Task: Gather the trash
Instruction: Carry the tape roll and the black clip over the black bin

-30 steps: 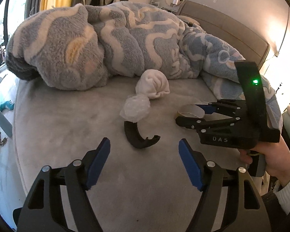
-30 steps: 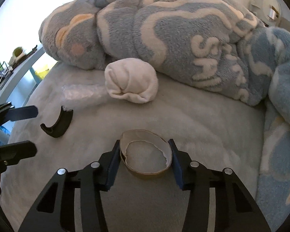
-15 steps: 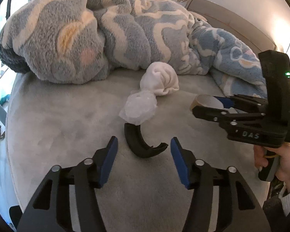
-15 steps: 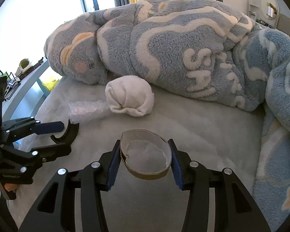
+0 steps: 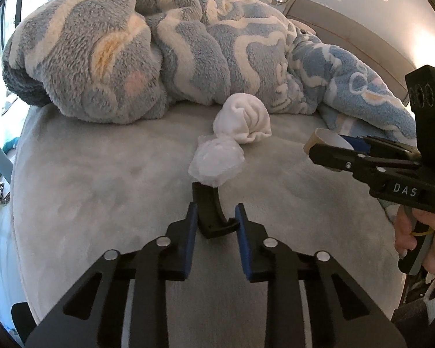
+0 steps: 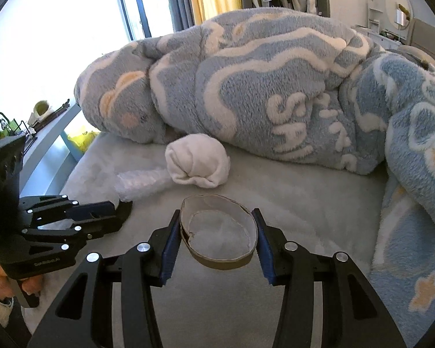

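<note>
A black curved plastic piece lies on the grey bed. My left gripper has its blue pads closed against both sides of the piece's near end. My right gripper is shut on a squashed brown cardboard ring and holds it above the bed; it also shows in the left wrist view. A crumpled clear plastic wrap lies just beyond the black piece, touching a rolled white sock.
A big blue-and-white fleece blanket is heaped across the back of the bed and runs down its right side. The bed's left edge drops toward a window sill with small items.
My left gripper moved forward over the black piece and its jaws closed from wide open onto it. My right gripper lifted the cardboard ring off the bed.
</note>
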The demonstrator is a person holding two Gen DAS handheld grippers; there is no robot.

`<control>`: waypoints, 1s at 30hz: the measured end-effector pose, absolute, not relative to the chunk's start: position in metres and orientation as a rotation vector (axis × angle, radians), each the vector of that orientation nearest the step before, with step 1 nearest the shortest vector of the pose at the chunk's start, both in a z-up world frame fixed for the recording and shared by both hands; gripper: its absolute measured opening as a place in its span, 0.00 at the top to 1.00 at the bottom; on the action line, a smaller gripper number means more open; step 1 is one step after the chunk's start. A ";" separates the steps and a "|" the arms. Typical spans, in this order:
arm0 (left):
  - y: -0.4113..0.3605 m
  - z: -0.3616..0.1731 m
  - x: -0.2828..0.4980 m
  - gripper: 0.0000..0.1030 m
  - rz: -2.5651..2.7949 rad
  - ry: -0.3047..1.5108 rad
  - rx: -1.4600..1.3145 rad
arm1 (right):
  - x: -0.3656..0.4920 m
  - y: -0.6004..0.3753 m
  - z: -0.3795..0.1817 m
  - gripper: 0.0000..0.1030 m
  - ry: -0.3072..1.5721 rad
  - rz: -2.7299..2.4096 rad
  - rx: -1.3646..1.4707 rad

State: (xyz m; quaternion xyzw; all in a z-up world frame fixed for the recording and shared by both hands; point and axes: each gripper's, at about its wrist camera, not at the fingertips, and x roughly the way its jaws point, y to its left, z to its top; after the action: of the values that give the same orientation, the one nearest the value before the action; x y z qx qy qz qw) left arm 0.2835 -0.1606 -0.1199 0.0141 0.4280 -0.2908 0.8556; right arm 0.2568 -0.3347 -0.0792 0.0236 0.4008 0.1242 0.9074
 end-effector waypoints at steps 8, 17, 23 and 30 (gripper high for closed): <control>-0.151 -0.117 0.268 0.79 -0.617 0.906 0.031 | 0.248 -0.321 -0.074 0.53 0.822 0.261 0.046; -0.127 -0.102 0.241 0.79 -0.608 0.883 0.016 | 0.232 -0.289 -0.064 0.53 0.803 0.286 0.042; -0.109 -0.095 0.224 0.79 -0.586 0.875 0.010 | 0.220 -0.270 -0.060 0.53 0.797 0.309 0.037; -0.085 -0.086 0.205 0.79 -0.557 0.868 -0.001 | 0.204 -0.242 -0.054 0.53 0.782 0.341 0.029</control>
State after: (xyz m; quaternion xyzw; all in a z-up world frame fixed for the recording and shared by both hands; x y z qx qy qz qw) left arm 0.2045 -0.0851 -0.0858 -0.0007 0.4150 -0.2661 0.8700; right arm 0.2043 -0.2416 -0.0541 0.0143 0.3794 0.1655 0.9102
